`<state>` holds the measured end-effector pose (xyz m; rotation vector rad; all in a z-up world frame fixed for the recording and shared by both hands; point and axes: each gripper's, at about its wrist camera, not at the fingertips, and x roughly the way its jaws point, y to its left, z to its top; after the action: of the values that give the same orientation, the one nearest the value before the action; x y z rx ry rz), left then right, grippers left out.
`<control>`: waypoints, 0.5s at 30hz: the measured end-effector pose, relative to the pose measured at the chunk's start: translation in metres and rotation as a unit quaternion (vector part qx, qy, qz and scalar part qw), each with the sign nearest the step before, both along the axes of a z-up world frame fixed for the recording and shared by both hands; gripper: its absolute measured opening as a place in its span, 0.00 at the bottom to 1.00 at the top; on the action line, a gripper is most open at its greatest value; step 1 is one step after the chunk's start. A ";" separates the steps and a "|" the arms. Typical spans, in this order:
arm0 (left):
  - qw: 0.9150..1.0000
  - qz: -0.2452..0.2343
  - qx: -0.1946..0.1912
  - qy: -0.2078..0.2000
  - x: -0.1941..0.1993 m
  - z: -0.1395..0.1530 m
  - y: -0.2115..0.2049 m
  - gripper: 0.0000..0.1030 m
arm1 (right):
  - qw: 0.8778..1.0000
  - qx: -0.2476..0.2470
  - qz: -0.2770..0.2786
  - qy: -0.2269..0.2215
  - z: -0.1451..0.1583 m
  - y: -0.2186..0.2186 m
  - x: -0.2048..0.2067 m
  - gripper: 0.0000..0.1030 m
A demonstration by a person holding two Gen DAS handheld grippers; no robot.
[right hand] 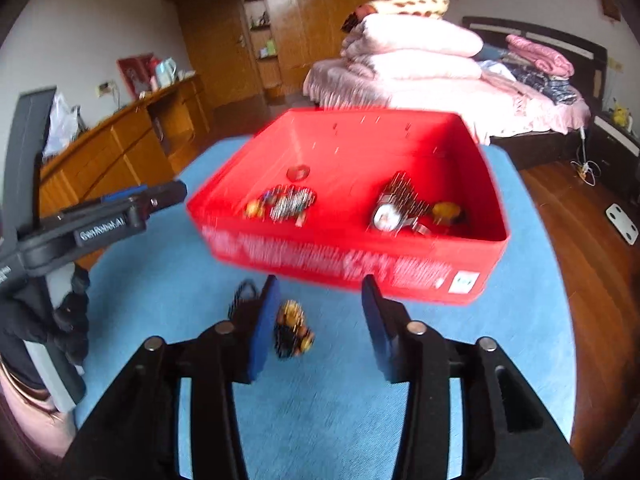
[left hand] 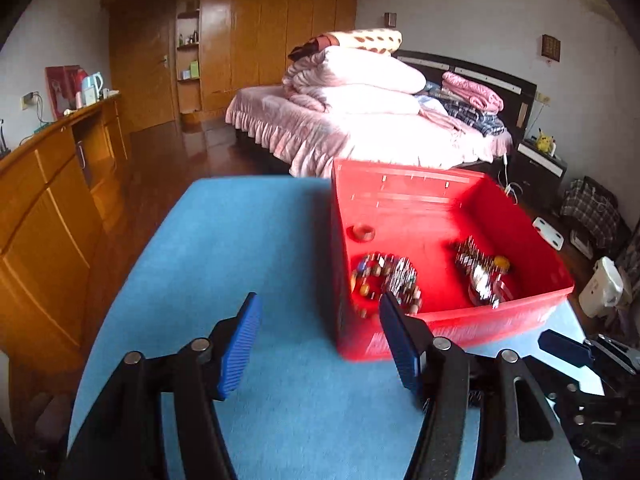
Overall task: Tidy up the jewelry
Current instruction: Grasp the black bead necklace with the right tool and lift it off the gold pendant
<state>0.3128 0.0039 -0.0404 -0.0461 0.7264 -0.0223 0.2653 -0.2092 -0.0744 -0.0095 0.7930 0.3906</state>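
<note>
Both grippers — left gripper (left hand: 320,340) and right gripper (right hand: 320,324) — are spread, nothing pinched; most jewelry is placed in the red box (right hand: 400,268), one beaded piece (right hand: 292,332) is left on the blue mat (right hand: 160,300)

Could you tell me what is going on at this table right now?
A person with a gripper in each hand is sorting jewelry into a red box on a blue table. Bracelets, a watch and a ring already lie inside. One beaded piece is left on the table between the open right gripper's fingers. The left gripper is open and empty.
</note>
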 end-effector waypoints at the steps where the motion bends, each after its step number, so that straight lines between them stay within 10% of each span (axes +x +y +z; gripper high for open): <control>1: 1.000 0.001 0.002 0.006 -0.004 -0.006 0.002 0.59 | 1.000 -0.009 0.005 0.010 -0.008 0.004 0.000 0.43; 9: 0.999 0.013 0.006 0.033 -0.028 -0.034 0.012 0.59 | 0.998 -0.019 0.027 0.049 -0.033 0.022 0.004 0.43; 15: 0.999 0.007 0.002 0.034 -0.034 -0.035 0.012 0.59 | 0.998 -0.019 0.029 0.049 -0.033 0.026 -0.003 0.21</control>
<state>0.2788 0.0163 -0.0752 -0.0487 0.7934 -0.0071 0.2622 -0.1831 -0.1069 -0.0485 0.8982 0.4332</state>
